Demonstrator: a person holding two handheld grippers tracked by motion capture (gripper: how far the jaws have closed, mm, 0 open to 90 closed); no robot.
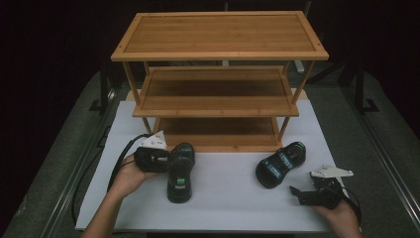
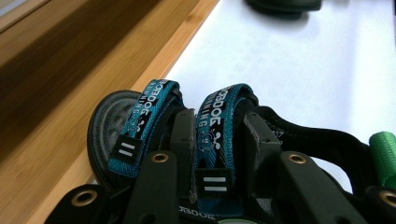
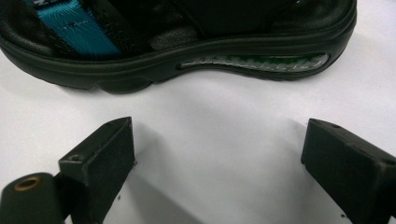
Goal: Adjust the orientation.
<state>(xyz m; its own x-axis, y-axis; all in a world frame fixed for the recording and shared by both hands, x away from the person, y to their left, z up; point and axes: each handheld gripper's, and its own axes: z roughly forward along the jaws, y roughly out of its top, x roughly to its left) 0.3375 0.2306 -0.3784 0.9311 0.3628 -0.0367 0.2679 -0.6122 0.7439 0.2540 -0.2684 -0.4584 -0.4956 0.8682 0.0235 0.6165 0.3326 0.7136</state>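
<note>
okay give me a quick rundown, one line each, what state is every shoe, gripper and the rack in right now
Left sandal: upright on the white mat, one blue strap clamped.
Left gripper: jaws shut on the left sandal's strap.
Right sandal: upright on the mat, untouched.
Right gripper: jaws open, short of the right sandal.
Wooden rack: standing, all three shelves bare.

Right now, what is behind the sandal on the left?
Behind the left sandal stands a wooden rack, its lowest shelf bare where visible. The upper shelves cover that shelf's back part.
</note>
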